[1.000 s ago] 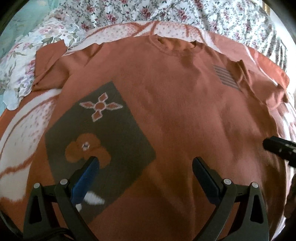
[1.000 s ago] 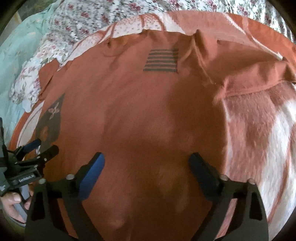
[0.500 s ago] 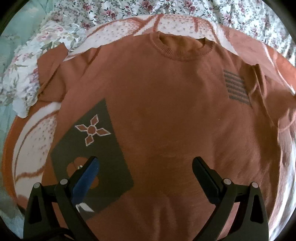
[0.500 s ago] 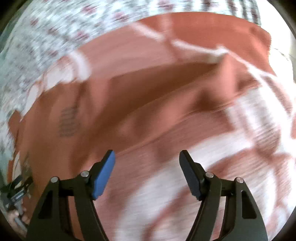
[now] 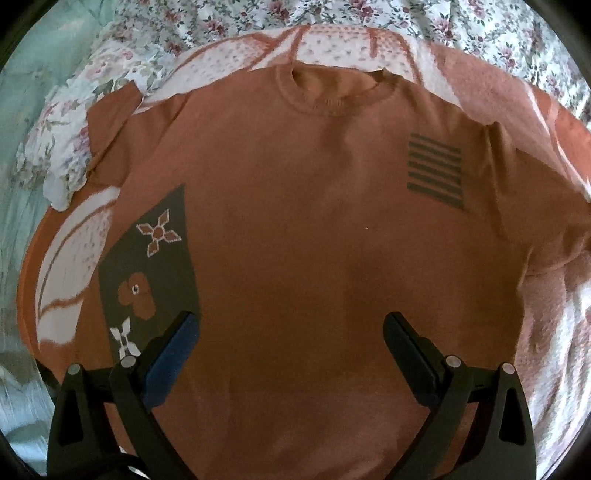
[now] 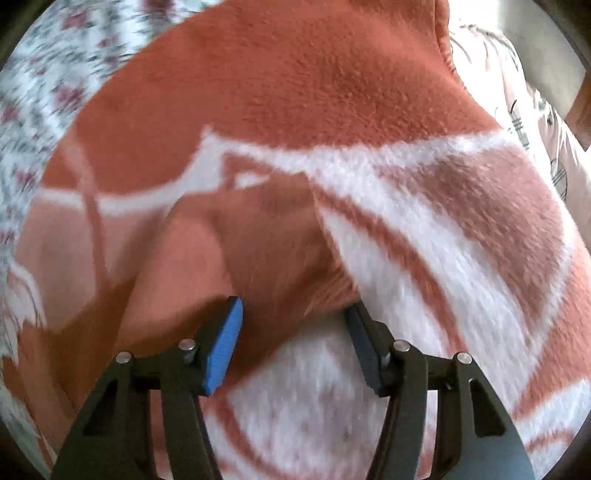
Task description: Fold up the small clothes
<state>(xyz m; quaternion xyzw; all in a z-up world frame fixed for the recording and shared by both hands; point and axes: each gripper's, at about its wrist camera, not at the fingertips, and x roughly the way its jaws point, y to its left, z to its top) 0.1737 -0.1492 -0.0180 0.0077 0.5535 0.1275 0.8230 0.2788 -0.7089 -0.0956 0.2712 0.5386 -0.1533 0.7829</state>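
A rust-orange T-shirt (image 5: pixel 314 221) lies flat, front up, collar (image 5: pixel 332 96) at the far side. It bears a dark striped print (image 5: pixel 436 171) and a dark patch with flowers (image 5: pixel 155 266). My left gripper (image 5: pixel 291 321) hovers open over the shirt's lower middle, nothing between its fingers. In the right wrist view, my right gripper (image 6: pixel 293 306) points down at the shirt's sleeve (image 6: pixel 280 258). Its jaws are closing with the sleeve end between them, and the pads do not clamp the cloth. The other sleeve (image 5: pixel 110 125) spreads out to the left.
The shirt rests on a fluffy orange-and-white blanket (image 6: pixel 443 258) that reaches past it on all sides (image 5: pixel 554 332). A floral sheet (image 5: pixel 258 18) lies beyond, teal bedding (image 5: pixel 22 147) to the left. A pale printed cloth (image 6: pixel 535 140) shows at the blanket's far right edge.
My right gripper swept from over the shirt's chest out to the sleeve and its jaws narrowed. My left gripper shifted and rose, so the whole shirt now sits centred in its view.
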